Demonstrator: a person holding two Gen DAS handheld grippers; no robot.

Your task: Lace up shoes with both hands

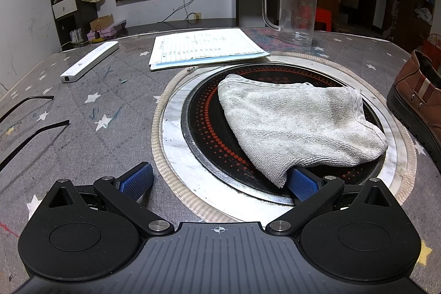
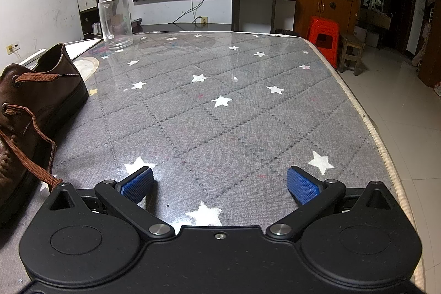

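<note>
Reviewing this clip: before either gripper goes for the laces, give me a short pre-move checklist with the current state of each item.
1. Left gripper open and empty: ok, though its right pad sits under the edge of the grey cloth.
2. Right gripper open and empty: ok, only bare table between the fingers.
3. Shoe in view of both cameras: ok, but only at the frame edges, not centred.
4. Lace reachable: ok, it is untied, with one strand trailing down beside the right gripper's body.
5. Second lace end located: cannot tell; most of the shoe is out of frame.
6. Glass jar clear of the working area: ok, it stands at the far side of the table.
</note>
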